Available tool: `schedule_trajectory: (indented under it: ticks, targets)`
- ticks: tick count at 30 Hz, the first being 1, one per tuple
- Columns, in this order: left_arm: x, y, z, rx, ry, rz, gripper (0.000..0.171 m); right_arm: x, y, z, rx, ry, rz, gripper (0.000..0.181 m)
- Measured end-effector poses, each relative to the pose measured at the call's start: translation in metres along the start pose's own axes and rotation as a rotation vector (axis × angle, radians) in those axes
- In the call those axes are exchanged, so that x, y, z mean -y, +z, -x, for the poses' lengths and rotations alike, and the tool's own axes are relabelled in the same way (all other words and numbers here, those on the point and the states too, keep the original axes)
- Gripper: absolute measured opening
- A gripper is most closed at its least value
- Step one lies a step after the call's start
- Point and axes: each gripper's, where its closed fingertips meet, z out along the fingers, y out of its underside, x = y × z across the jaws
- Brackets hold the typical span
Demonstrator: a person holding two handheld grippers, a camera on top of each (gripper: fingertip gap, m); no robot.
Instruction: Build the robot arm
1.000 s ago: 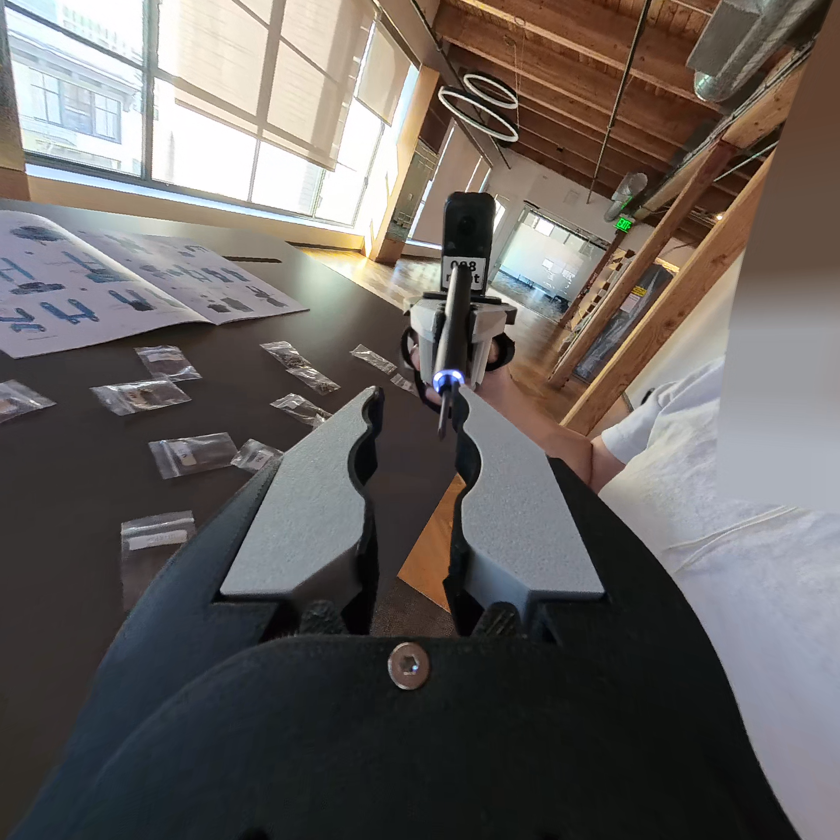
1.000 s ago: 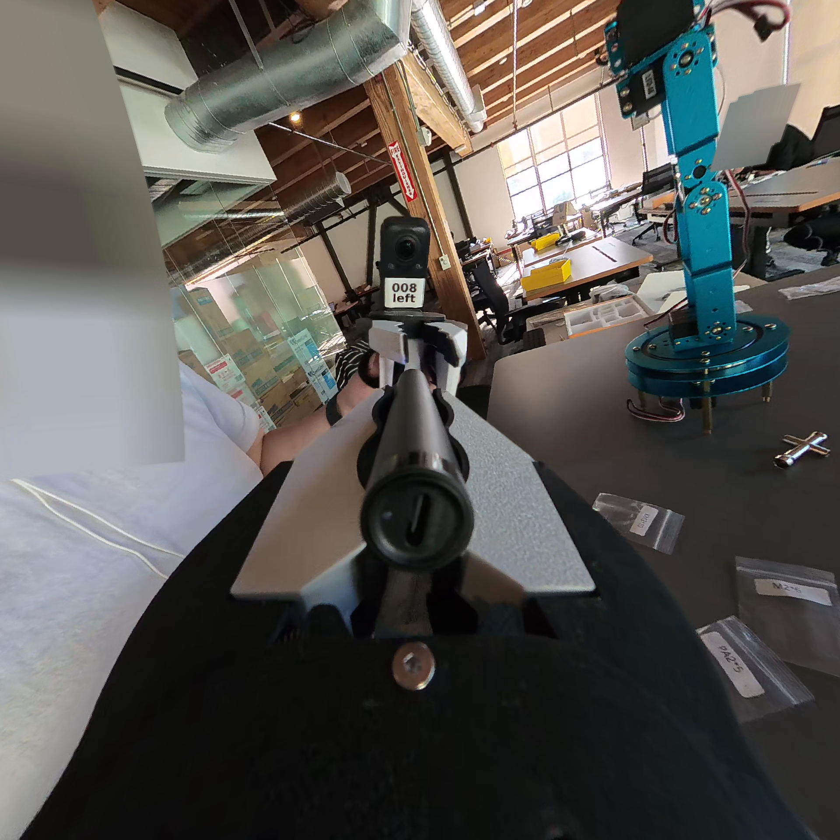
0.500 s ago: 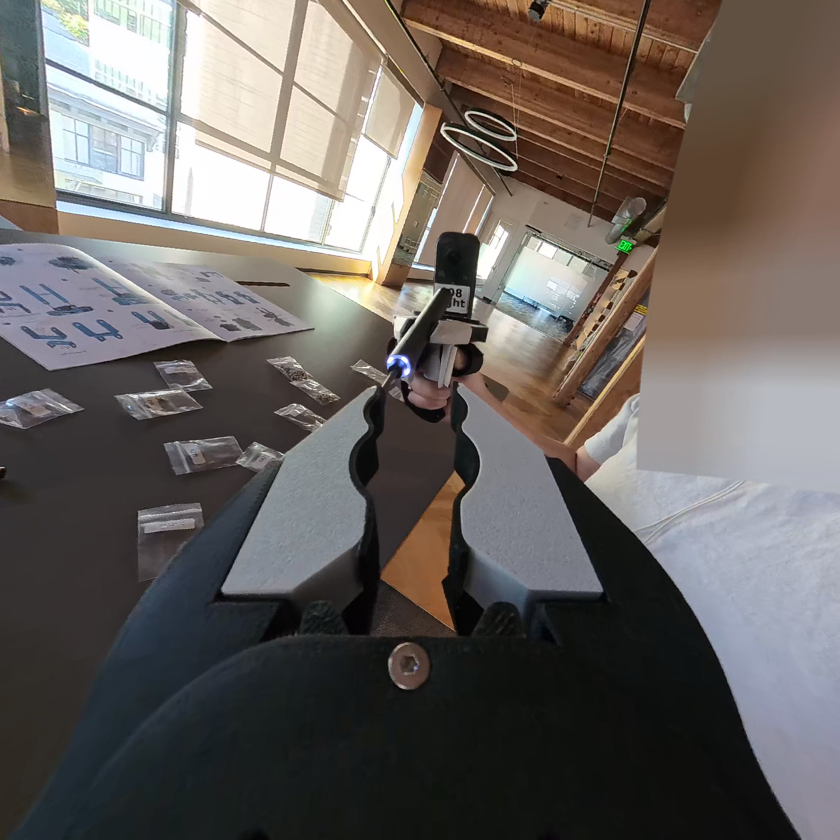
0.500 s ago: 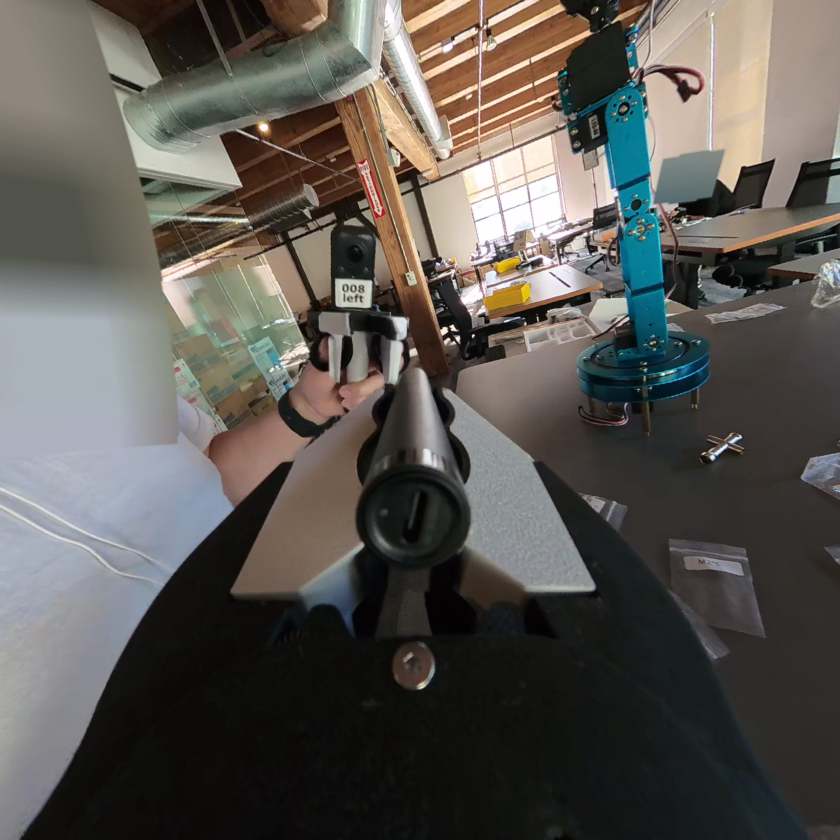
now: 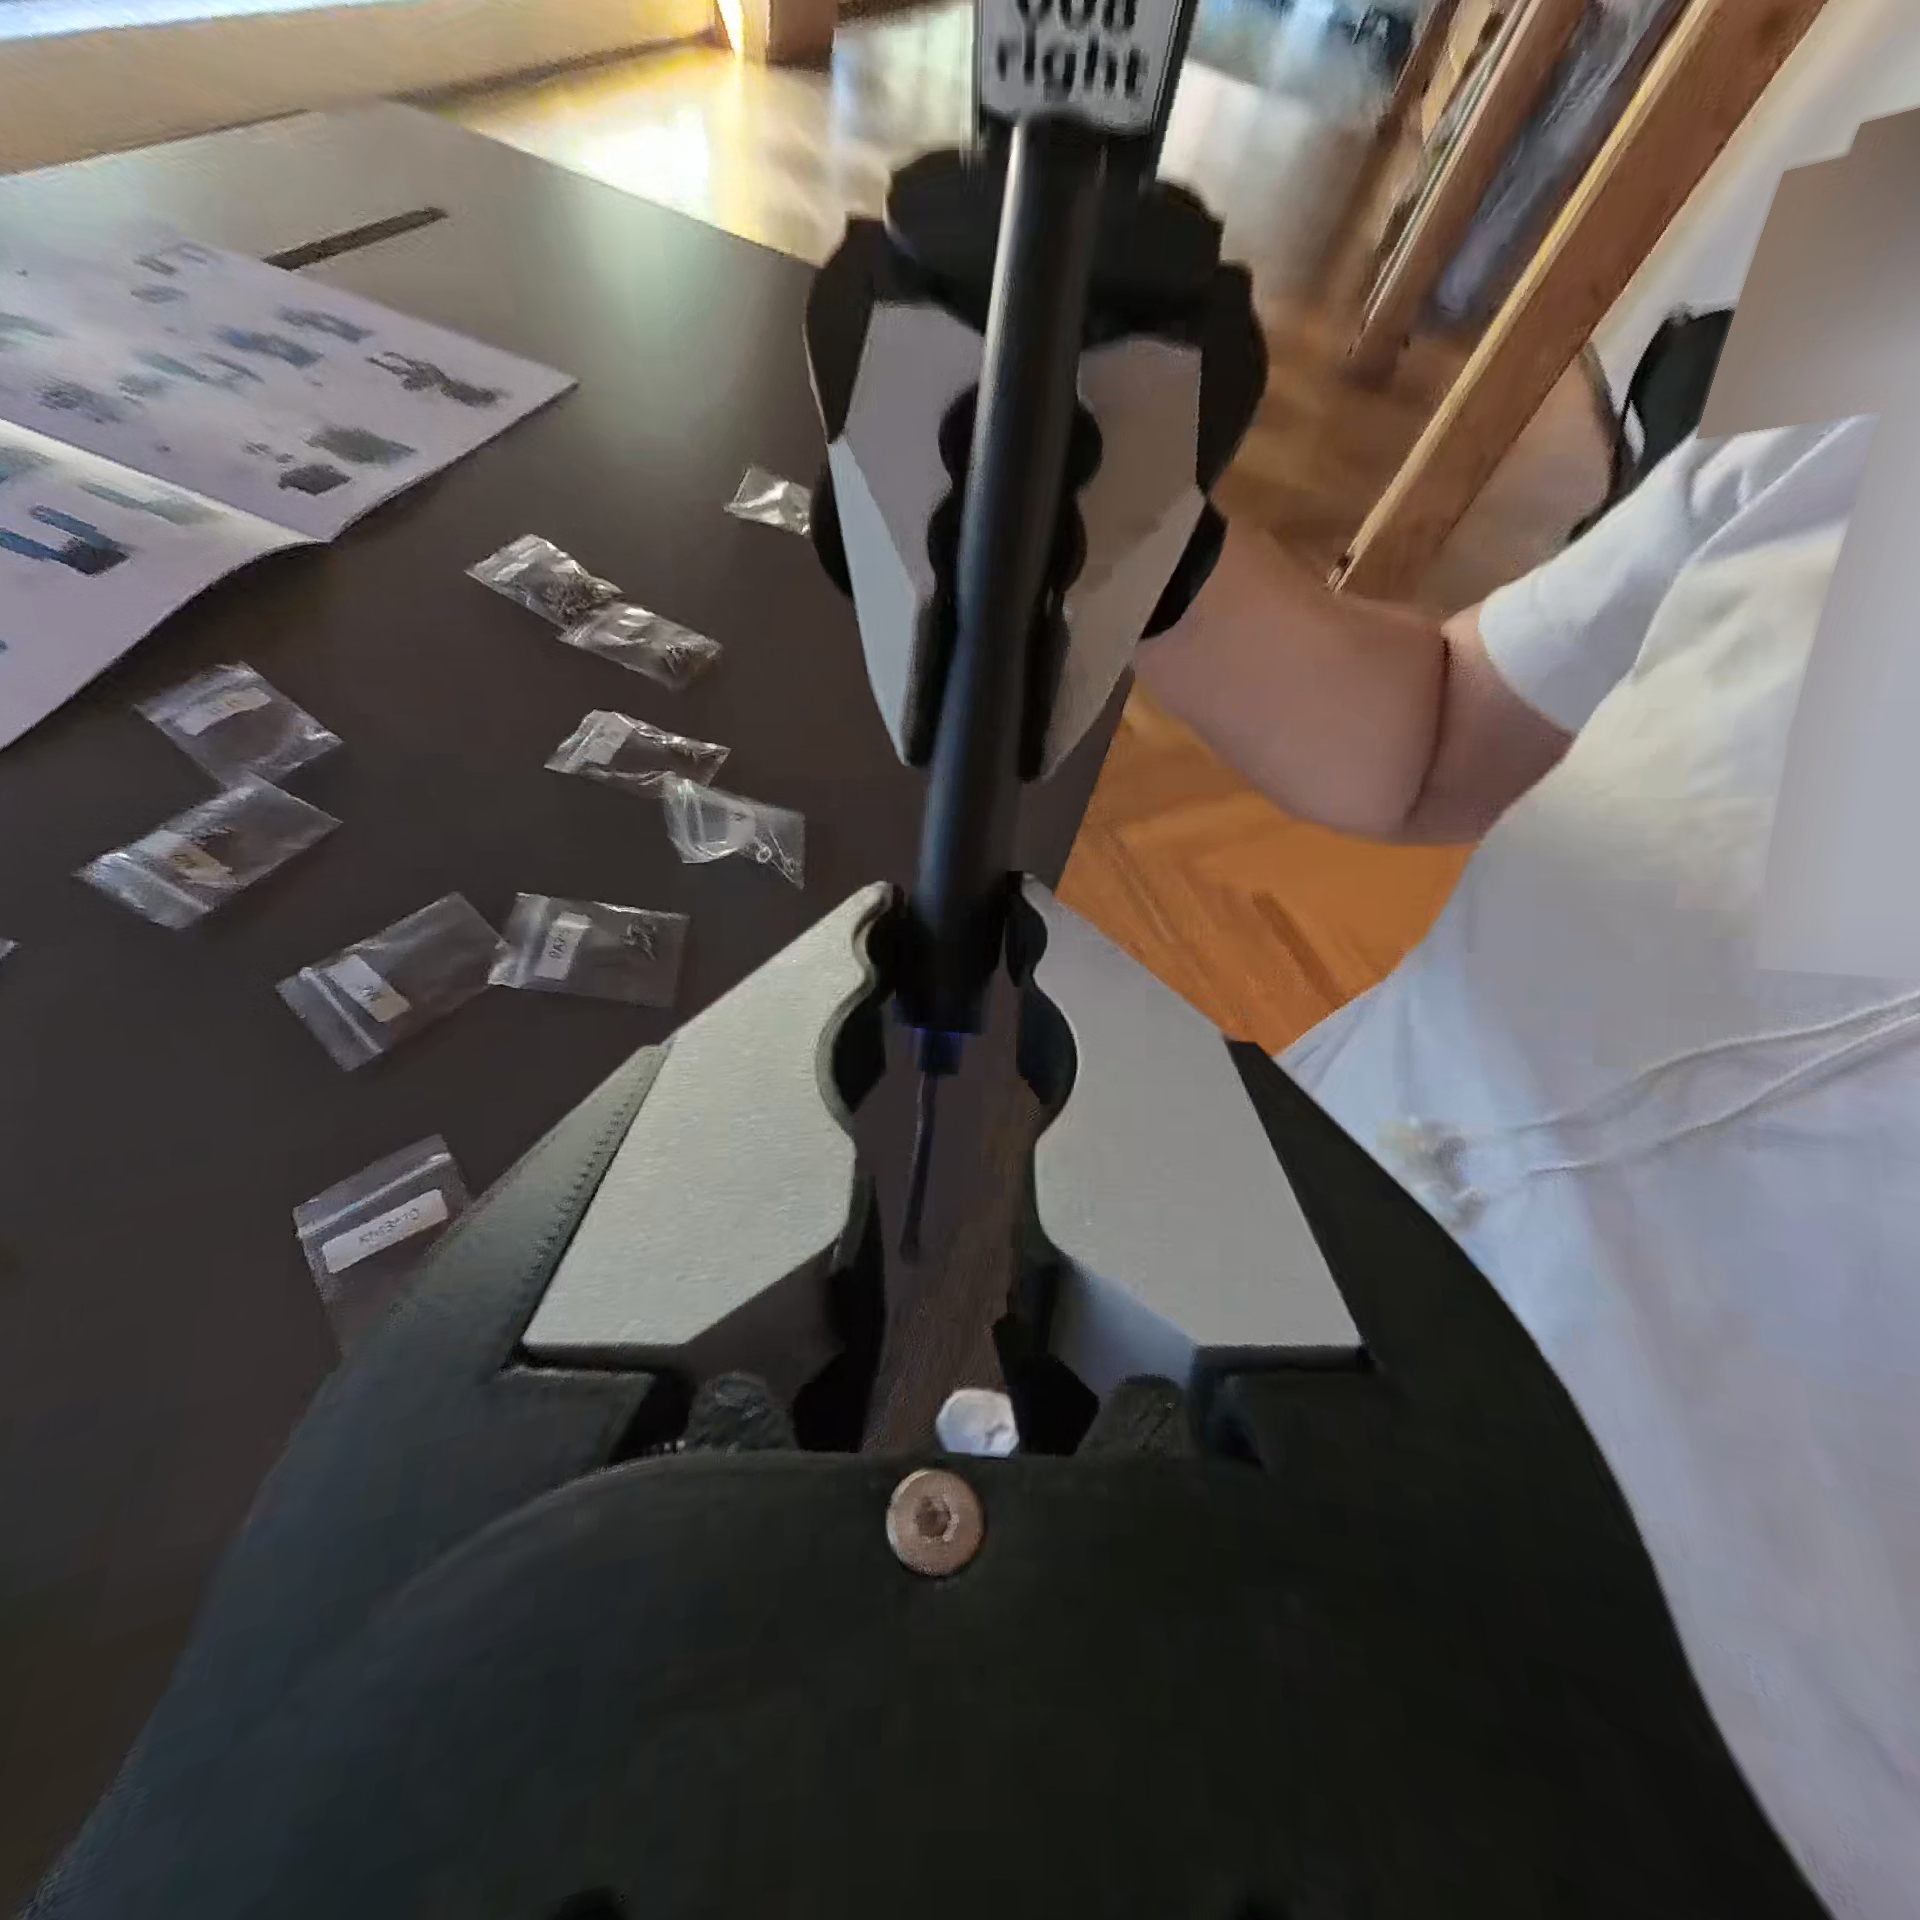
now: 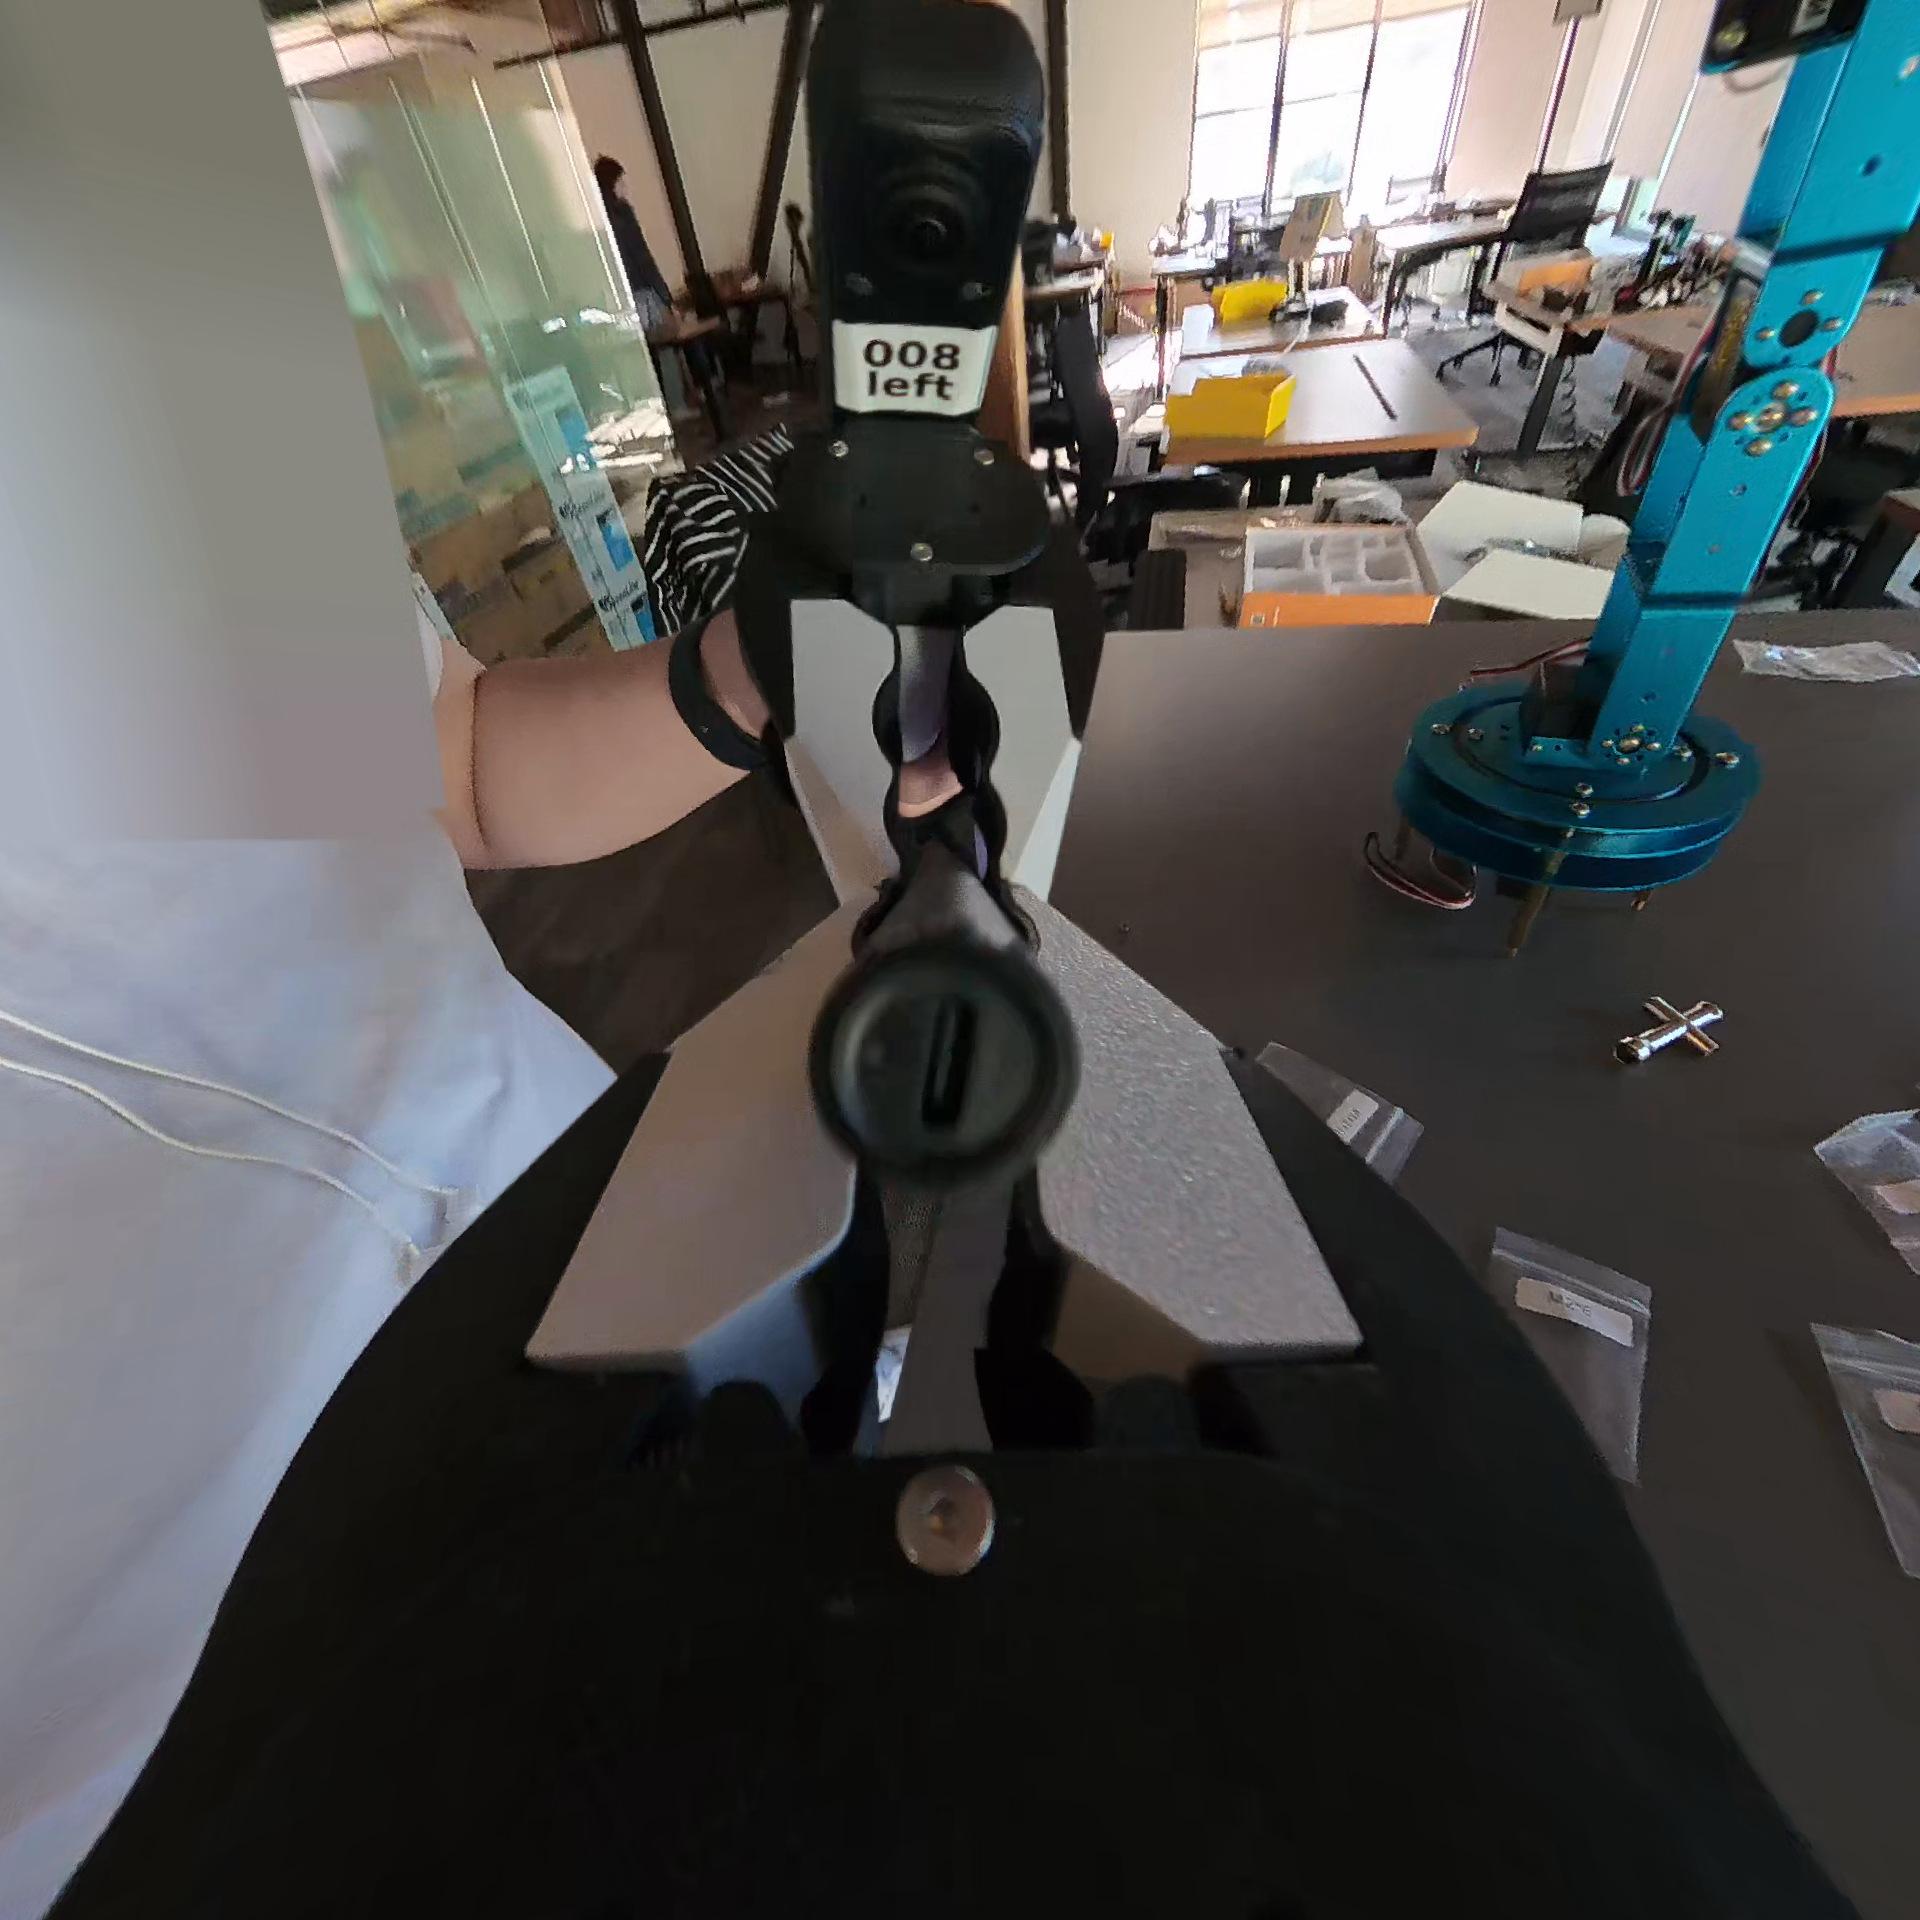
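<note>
My right gripper is shut on a black pen-shaped electric screwdriver, whose round rear cap faces its camera. In the left wrist view the screwdriver points toward me from the right gripper. My left gripper has its fingertips closed around the screwdriver's front end. The thin bit reaches in between the left fingers. The left gripper faces the right one head-on, both held above the near edge of the dark table.
Several small plastic bags of parts and an open booklet lie on the table. A blue robot arm on a round base, a cross-shaped metal key and more bags show in the right wrist view. A person's forearm is close by. My two grippers' fingertips are within a few centimetres of each other. Left tips and right tips are each some 30 centimeters from the cross-shaped metal key.
The two grippers have come together. The left fingers, open before, have closed around the screwdriver's front end, and the bit now sits between them. The right grip is unchanged.
</note>
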Motion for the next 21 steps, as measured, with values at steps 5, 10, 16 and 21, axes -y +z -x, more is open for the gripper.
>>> schedule_trajectory:
  ticks: [5,10,16,21]
  targets:
    - [0.035,-0.008,-0.011,-0.098,-0.105,-0.254,0.016,0.037,-0.008,0.004,0.070,0.112,-0.210,0.018]
    - [0.050,-0.017,-0.008,-0.124,-0.196,-0.505,0.016,0.049,-0.005,0.003,0.011,0.121,-0.332,0.031]
    - [0.059,-0.020,-0.018,-0.145,-0.183,-0.636,0.016,0.062,-0.005,0.008,0.000,0.114,-0.454,0.016]
    - [0.061,-0.022,-0.014,-0.062,-0.171,-0.656,0.016,0.060,-0.004,0.004,-0.092,0.028,-0.391,0.024]
